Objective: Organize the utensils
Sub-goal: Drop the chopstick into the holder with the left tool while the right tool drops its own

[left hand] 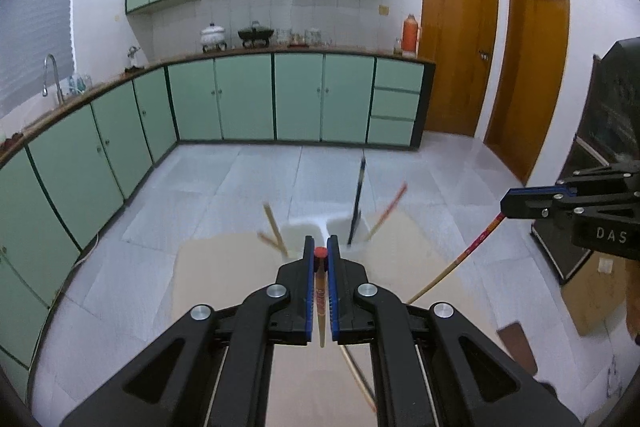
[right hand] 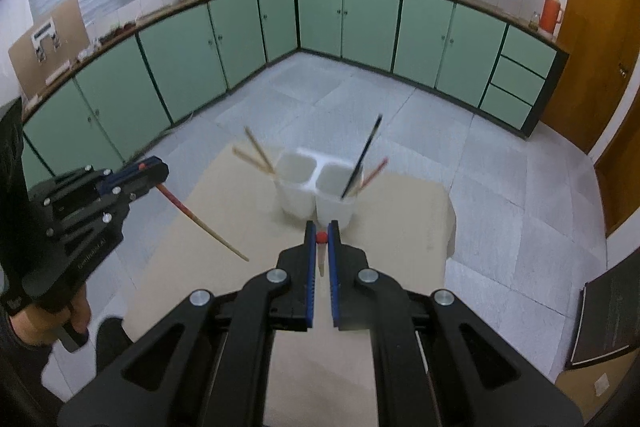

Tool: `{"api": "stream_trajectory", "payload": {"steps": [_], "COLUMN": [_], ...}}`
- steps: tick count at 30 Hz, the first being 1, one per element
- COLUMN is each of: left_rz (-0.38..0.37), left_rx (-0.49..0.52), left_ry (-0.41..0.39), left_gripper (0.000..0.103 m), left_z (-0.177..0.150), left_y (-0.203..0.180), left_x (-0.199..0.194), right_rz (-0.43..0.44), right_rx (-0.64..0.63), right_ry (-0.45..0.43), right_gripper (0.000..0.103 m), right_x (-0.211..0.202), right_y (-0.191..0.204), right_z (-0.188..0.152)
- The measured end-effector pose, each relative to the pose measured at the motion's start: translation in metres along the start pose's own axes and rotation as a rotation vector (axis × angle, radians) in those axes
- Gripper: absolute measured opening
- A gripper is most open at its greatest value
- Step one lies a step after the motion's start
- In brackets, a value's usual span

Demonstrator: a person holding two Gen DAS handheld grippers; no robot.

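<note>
Above the near edge of the cardboard sheet [right hand: 400, 211], each claw, left claw [left hand: 321, 251] and right claw [right hand: 321, 237], clamped on a red-tipped chopstick [right hand: 321, 251], long axes pointing down, white two-cup holder [right hand: 316, 191] just ahead, right nearer.

Readable text: "DAS" in pale capitals on the black plastic body of the right gripper [left hand: 505, 206], seen at the right edge of the left wrist view. The black plastic body of the left gripper [right hand: 160, 175] carries a small pale line of lettering along its lower side in the right wrist view; too small and blurred to make out. The dark flat panel [right hand: 612, 319] at the lower right of that view shows faint rows of print, not legible. Nothing else can be read.
</note>
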State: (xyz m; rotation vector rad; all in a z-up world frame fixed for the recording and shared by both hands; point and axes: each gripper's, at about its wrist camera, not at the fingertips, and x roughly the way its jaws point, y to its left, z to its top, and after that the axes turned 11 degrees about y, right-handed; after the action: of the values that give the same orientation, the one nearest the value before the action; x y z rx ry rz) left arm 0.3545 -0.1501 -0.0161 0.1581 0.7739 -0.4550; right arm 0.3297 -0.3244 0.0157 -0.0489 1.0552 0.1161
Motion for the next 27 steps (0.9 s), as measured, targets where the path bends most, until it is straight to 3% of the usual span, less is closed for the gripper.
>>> {"api": "stream_trajectory", "payload": {"steps": [9, 15, 20, 27], "left_rz": [0.03, 0.055, 0.052, 0.033], "left_rx": [-0.034, -0.049, -0.082, -0.099], "left_ry": [-0.12, -0.142, -0.096, 0.021], "left_gripper": [0.006, 0.006, 0.006, 0.006], "left_z": [0.079, 0.108, 0.11, 0.085], "left_y": [0.011, 0.02, 0.03, 0.038], "left_x": [-0.007, 0.026, 0.079, 0.148], "right_rz": [-0.031, -0.043, -0.054, -0.037], "right_rx": [0.027, 0.065, 0.088, 0.1], "right_ry": [-0.072, -0.073, -0.019, 0.061], "right_gripper": [0.005, 0.005, 0.005, 0.006], "right_x": [-0.018, 0.011, 0.068, 0.129], "right_y": [-0.01, -0.025, -0.04, -0.052], "right_z": [0.067, 0.101, 0.114, 0.106]}}
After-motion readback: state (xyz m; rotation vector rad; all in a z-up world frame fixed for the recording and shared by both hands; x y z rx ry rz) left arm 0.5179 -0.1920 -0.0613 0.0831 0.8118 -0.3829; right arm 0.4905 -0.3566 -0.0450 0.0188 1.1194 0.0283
